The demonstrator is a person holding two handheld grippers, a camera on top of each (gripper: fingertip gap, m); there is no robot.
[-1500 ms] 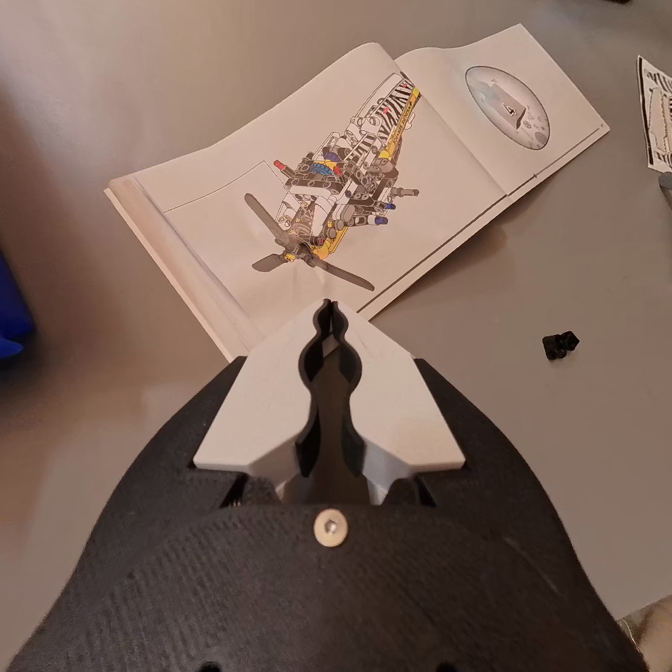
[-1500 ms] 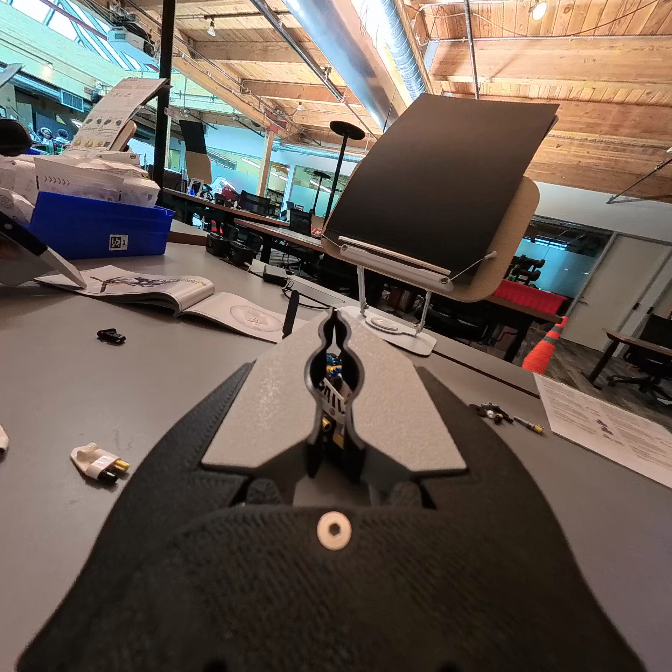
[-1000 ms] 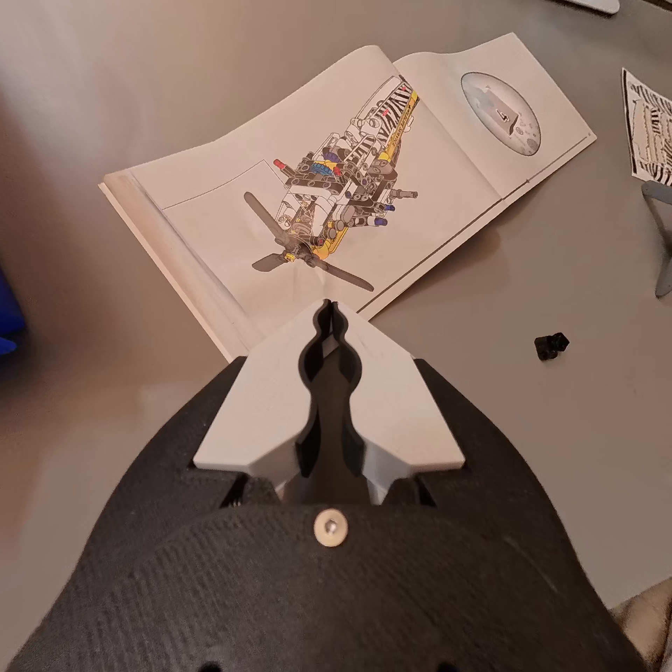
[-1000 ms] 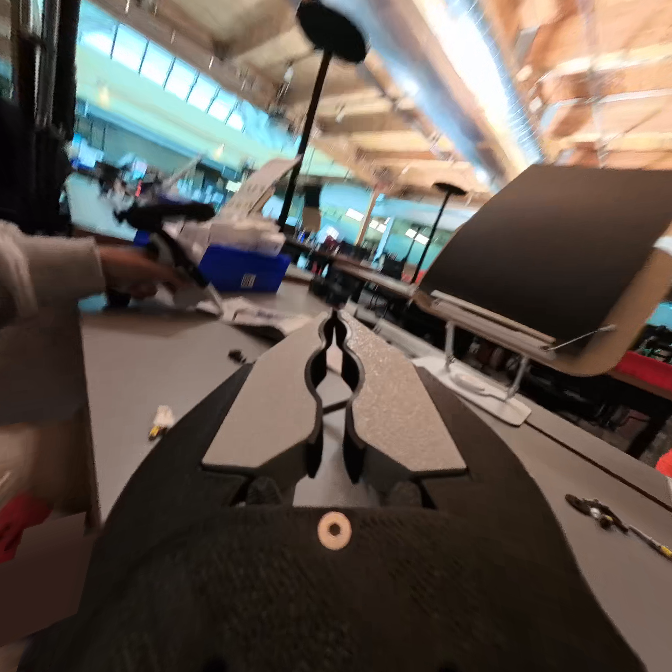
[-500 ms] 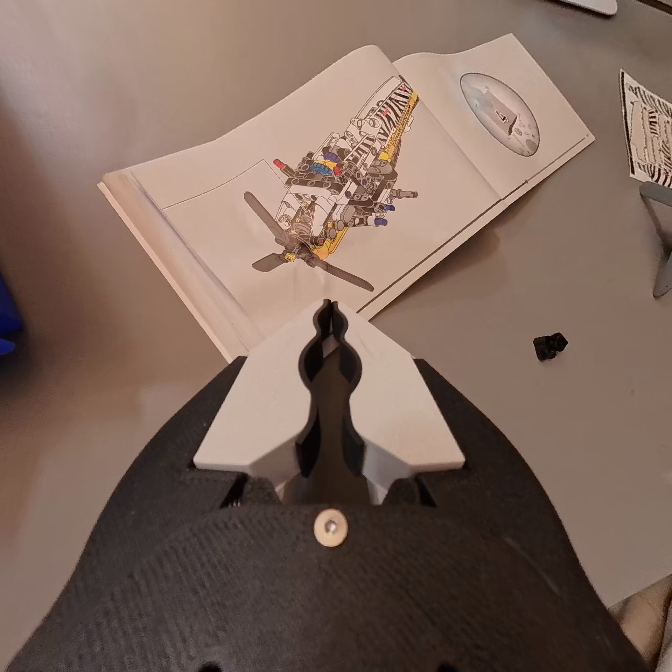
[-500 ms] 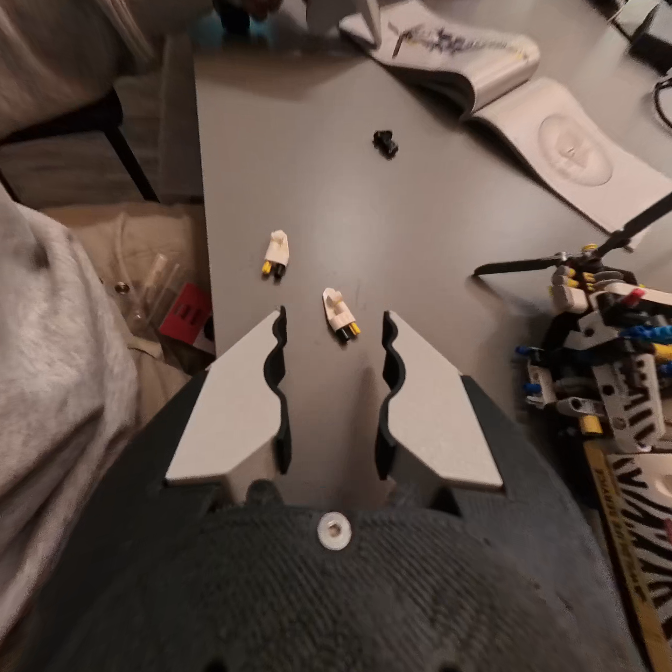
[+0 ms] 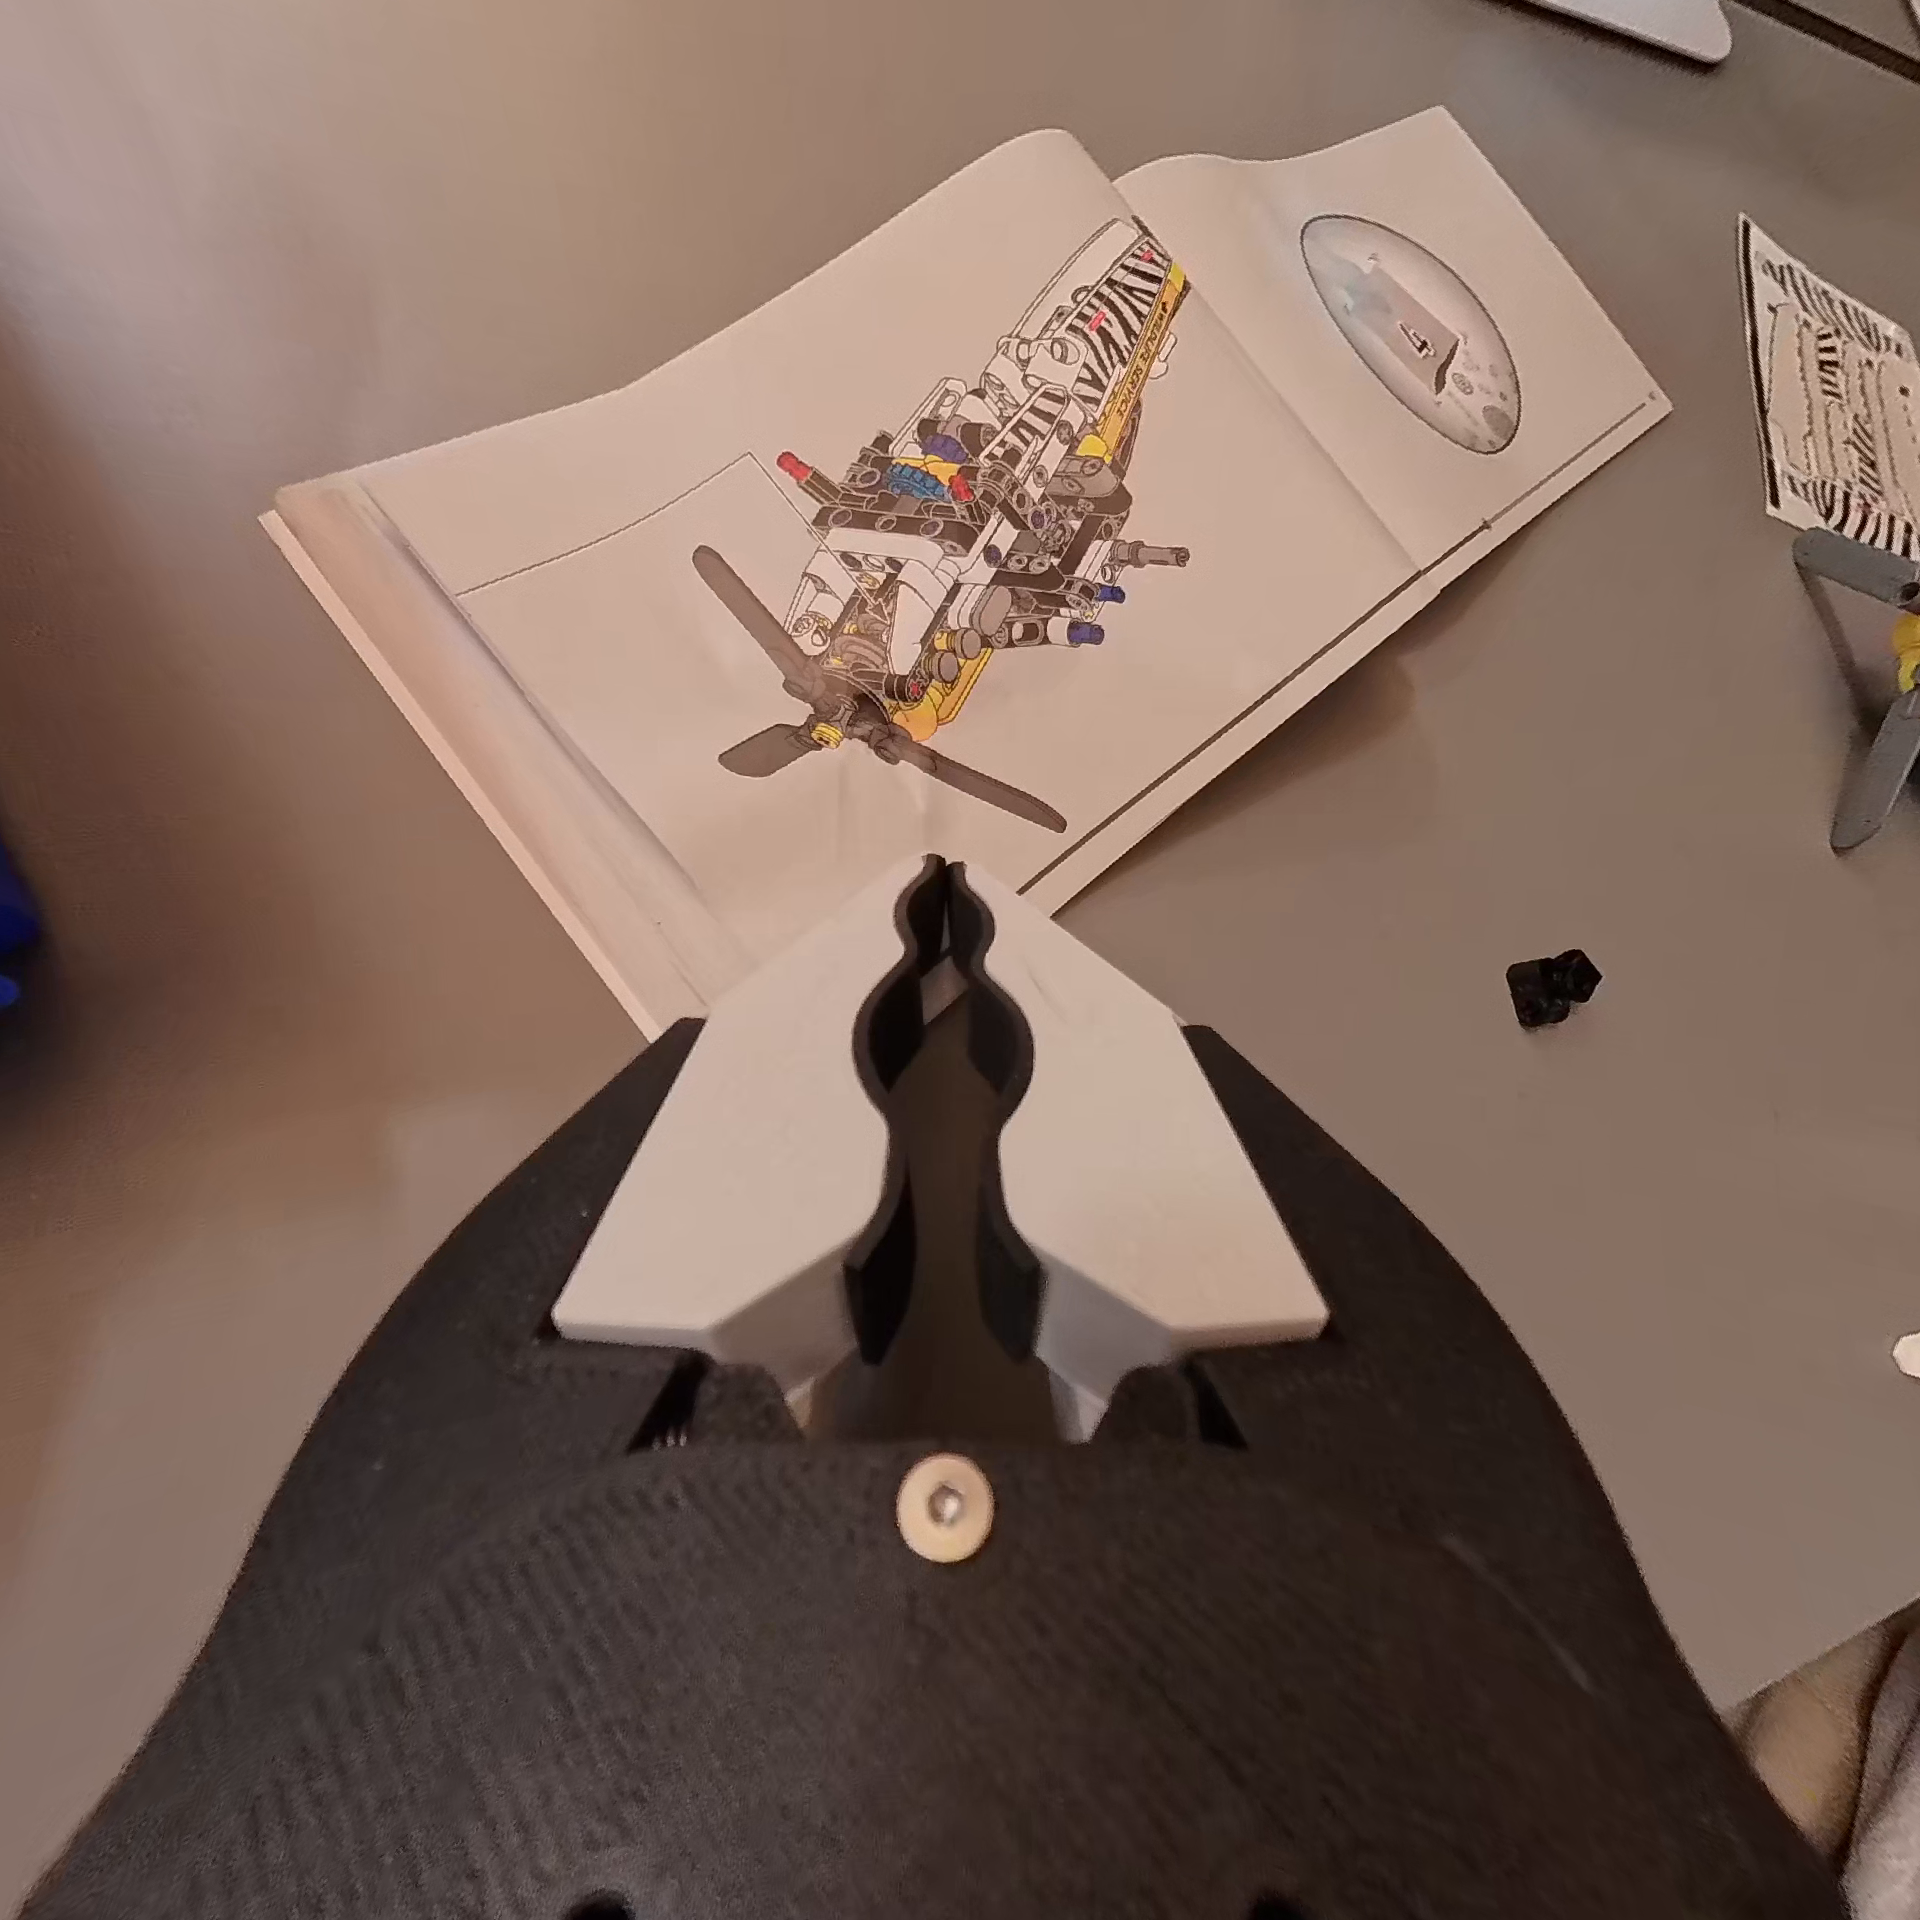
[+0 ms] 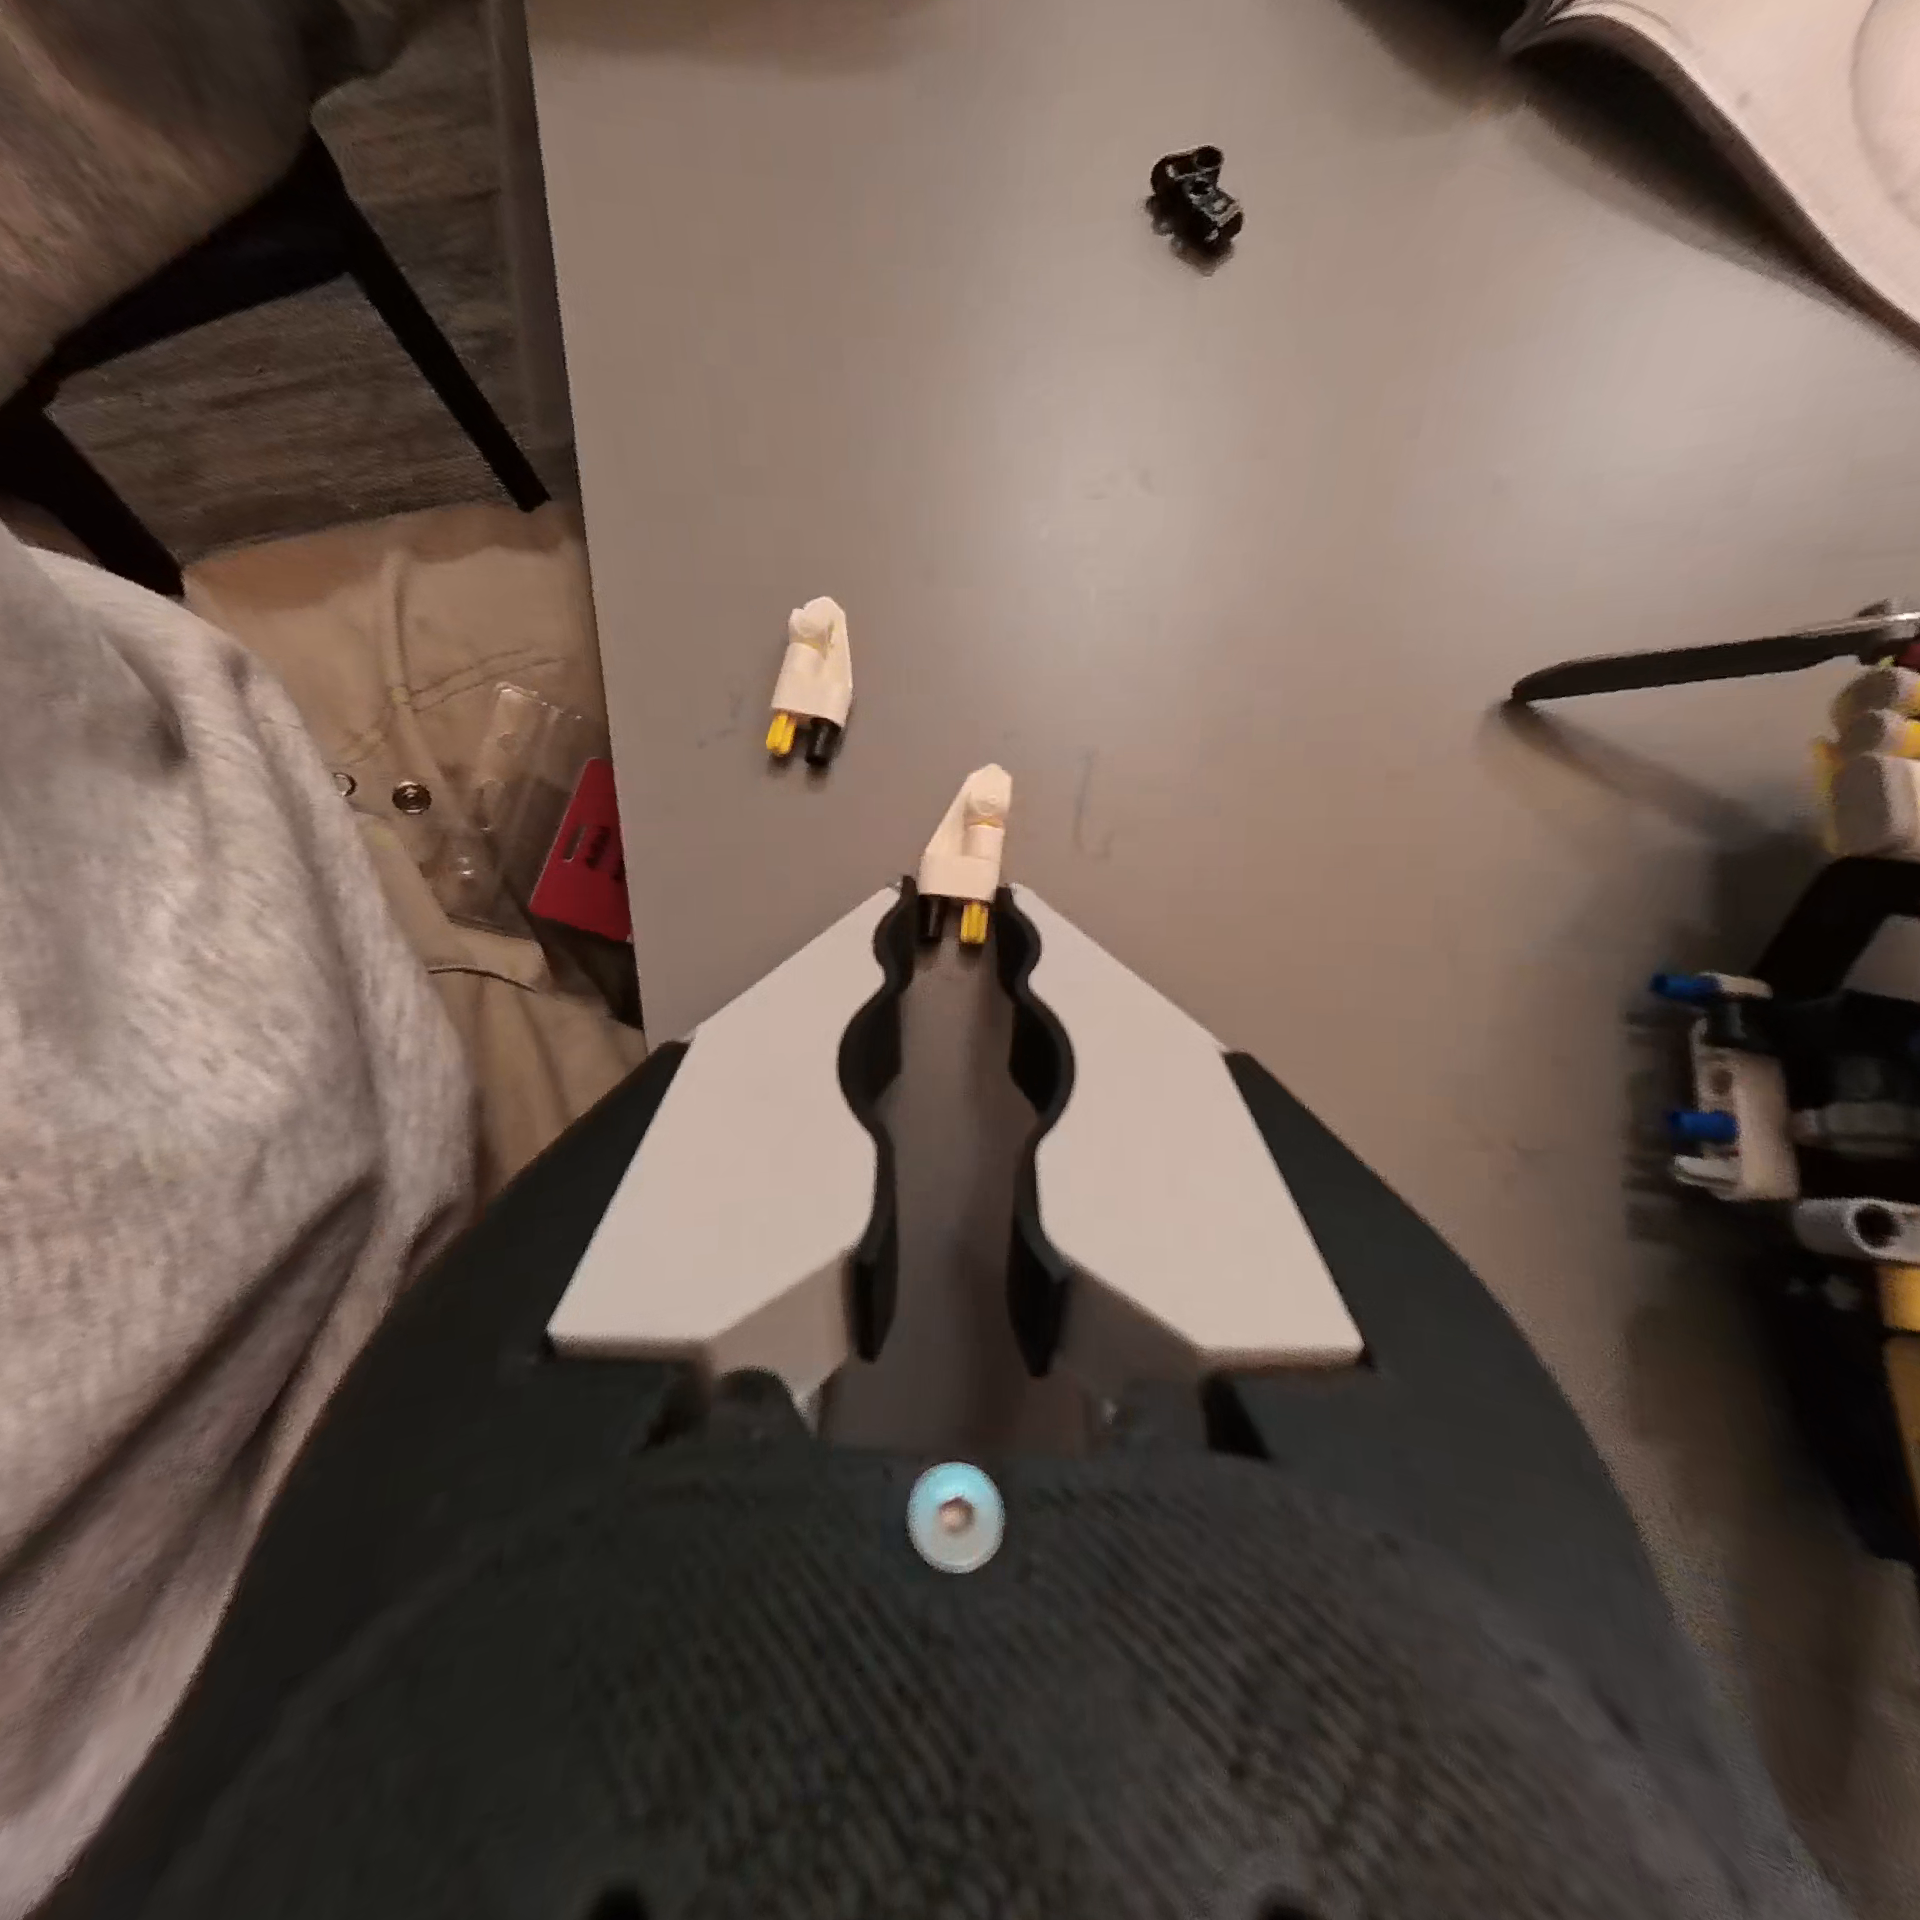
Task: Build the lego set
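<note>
Narrowed jaws now flanking white piece (image 8: 966,840) pins.

Matt grey table (image 8: 1299,499); paper booklet (image 7: 644,436); glossy plastic white piece (image 8: 968,831).

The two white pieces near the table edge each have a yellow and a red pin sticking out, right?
Not quite: the right wrist view shows each white piece with a yellow and a black pin, not red.
</note>
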